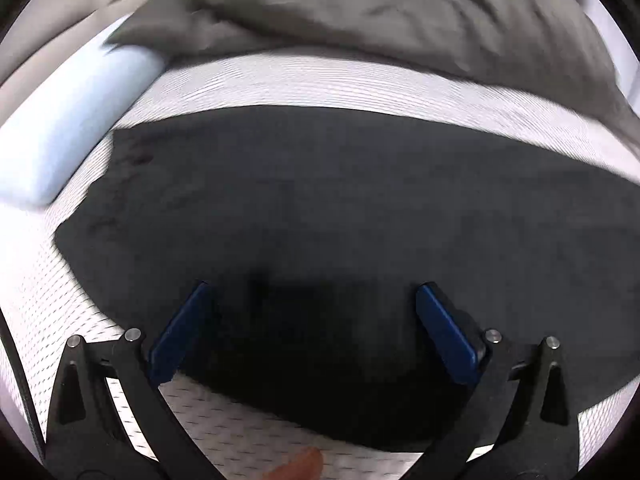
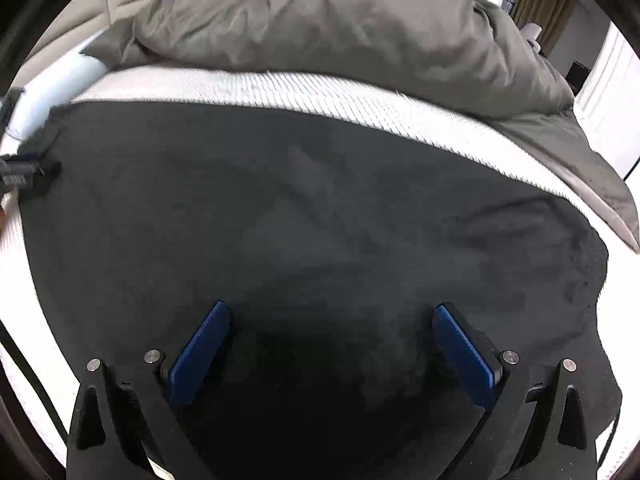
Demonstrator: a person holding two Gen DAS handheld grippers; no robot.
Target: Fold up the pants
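The dark charcoal pants (image 1: 320,208) lie spread flat on a white textured mattress (image 1: 320,84); they fill most of the right wrist view (image 2: 312,216) too. My left gripper (image 1: 312,292) is open, its blue pads just above the pants near their near-left edge, holding nothing. My right gripper (image 2: 330,310) is open and empty, hovering over the pants' middle. The left gripper's tip (image 2: 24,172) shows at the far left edge of the right wrist view, at the pants' left end.
A rumpled grey duvet (image 1: 380,12) is heaped along the far side of the mattress, also in the right wrist view (image 2: 340,24). A pale blue pillow (image 1: 68,120) lies at the left. A doorway and curtain (image 2: 548,4) show at far right.
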